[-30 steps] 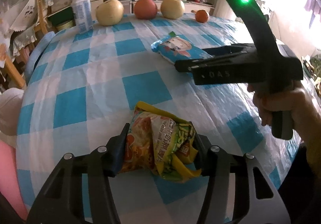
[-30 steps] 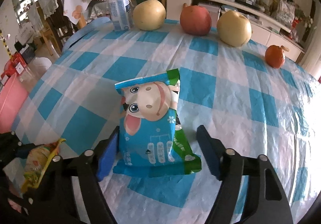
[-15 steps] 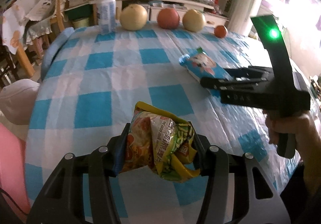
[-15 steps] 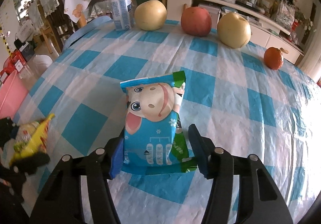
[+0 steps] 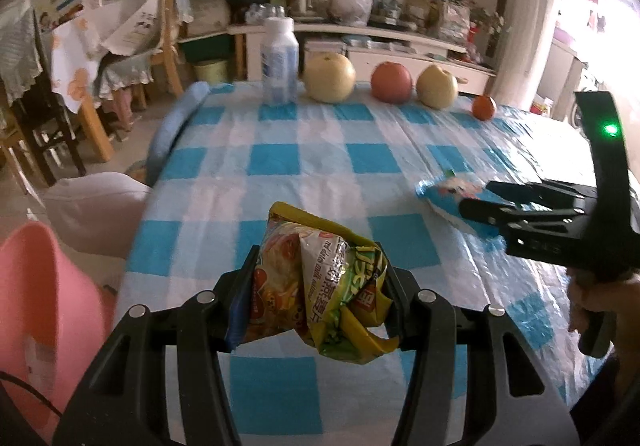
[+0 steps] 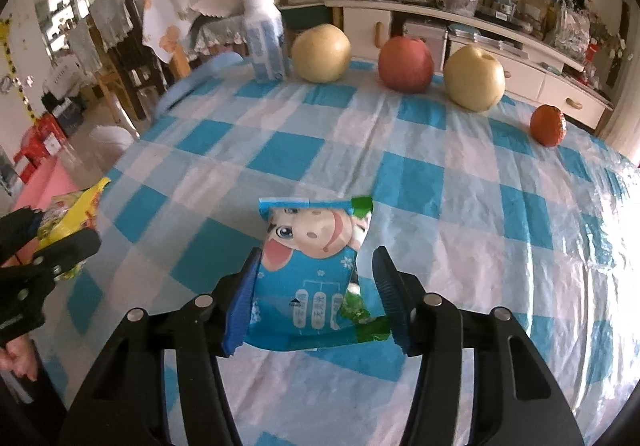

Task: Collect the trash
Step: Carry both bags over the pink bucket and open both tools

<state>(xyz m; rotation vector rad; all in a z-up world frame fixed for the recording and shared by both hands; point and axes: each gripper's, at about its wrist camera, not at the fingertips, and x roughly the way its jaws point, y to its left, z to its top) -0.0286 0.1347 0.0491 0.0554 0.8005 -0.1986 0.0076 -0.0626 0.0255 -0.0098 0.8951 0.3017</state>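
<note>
A crumpled yellow-green snack wrapper (image 5: 304, 258) is pinched in my left gripper (image 5: 320, 286), shut on it and held above the blue-checked table (image 5: 280, 158). It also shows at the left edge as the yellow wrapper (image 6: 76, 206). My right gripper (image 6: 316, 266) has a blue cartoon snack packet (image 6: 308, 230) between its fingers. Its jaws are closing, with the pads pressing the packet's lower sides and its top tilted up. From the left wrist view the right gripper (image 5: 480, 210) holds the blue packet (image 5: 440, 194) at the right.
Along the table's far edge stand a white bottle (image 6: 264, 42), two yellow pears (image 6: 320, 52) (image 6: 474, 78), a red apple (image 6: 406, 64) and a small orange (image 6: 548, 126). A pink bin (image 5: 36, 306) sits beside the table at lower left, with chairs and shelves beyond.
The left gripper rose and swung left with the wrapper, so the pink bin came into view. The right gripper's jaws narrowed onto the blue packet, and its top tipped up.
</note>
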